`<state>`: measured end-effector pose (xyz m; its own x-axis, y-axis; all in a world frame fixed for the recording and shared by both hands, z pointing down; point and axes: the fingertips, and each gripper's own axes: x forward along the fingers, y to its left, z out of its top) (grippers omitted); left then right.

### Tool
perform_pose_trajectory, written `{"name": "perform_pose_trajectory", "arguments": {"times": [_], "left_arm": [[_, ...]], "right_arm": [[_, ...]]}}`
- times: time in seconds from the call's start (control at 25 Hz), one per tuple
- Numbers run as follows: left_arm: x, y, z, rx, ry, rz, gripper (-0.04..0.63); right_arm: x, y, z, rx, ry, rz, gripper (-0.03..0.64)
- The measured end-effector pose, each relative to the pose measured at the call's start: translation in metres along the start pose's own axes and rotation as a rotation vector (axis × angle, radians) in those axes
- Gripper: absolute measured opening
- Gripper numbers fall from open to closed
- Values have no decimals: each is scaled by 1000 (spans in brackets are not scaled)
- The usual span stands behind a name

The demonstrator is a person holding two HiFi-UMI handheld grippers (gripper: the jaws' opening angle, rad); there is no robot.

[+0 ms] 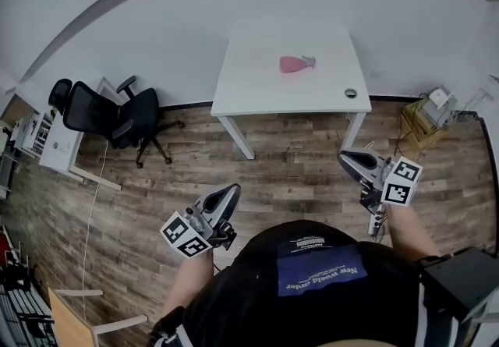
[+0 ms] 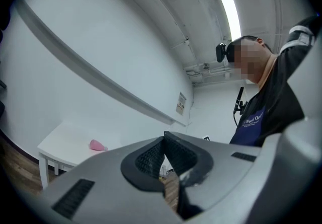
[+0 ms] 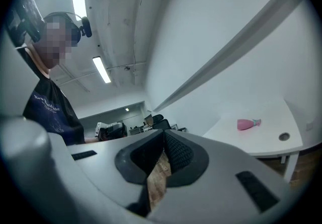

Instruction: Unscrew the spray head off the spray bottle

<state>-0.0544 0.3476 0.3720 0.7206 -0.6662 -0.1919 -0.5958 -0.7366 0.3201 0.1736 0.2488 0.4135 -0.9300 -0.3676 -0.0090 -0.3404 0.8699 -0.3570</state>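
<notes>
Left gripper (image 1: 231, 191), right gripper (image 1: 344, 157) pressed together, empty; distant spray bottle (image 1: 293, 65) likely light, slick; pinch body, twist spray head (image 1: 309, 61).

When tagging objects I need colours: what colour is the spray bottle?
The spray bottle is pink; the head view shows it best.

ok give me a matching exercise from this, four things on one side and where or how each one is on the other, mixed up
Things:
1. spray bottle
2. office chair
3. left gripper
4. small dark round thing

Place or state:
A. shut, with nothing between the jaws
B. black, standing to the left of the table in the head view
C. pink, lying on its side on the table top
D. near the table's front right corner

Pairs: 1-C, 2-B, 3-A, 4-D
</notes>
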Motion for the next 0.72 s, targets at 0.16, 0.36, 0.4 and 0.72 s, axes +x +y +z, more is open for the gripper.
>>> {"name": "perform_pose_trajectory", "arguments": {"times": [0.16, 0.36, 0.4, 0.72], "left_arm": [[32, 13, -6, -10, 42, -27, 3], [69, 39, -10, -30, 67, -94, 3], [75, 46, -11, -35, 70, -111, 3], [129, 138, 2, -84, 79, -270, 3]], "right_arm": [[-15, -26, -3, 40, -9, -22, -5], [-27, -59, 4, 47, -28, -107, -5], [-27, -65, 6, 40, -35, -133, -5], [2, -112, 45, -38, -83, -322, -6]]}}
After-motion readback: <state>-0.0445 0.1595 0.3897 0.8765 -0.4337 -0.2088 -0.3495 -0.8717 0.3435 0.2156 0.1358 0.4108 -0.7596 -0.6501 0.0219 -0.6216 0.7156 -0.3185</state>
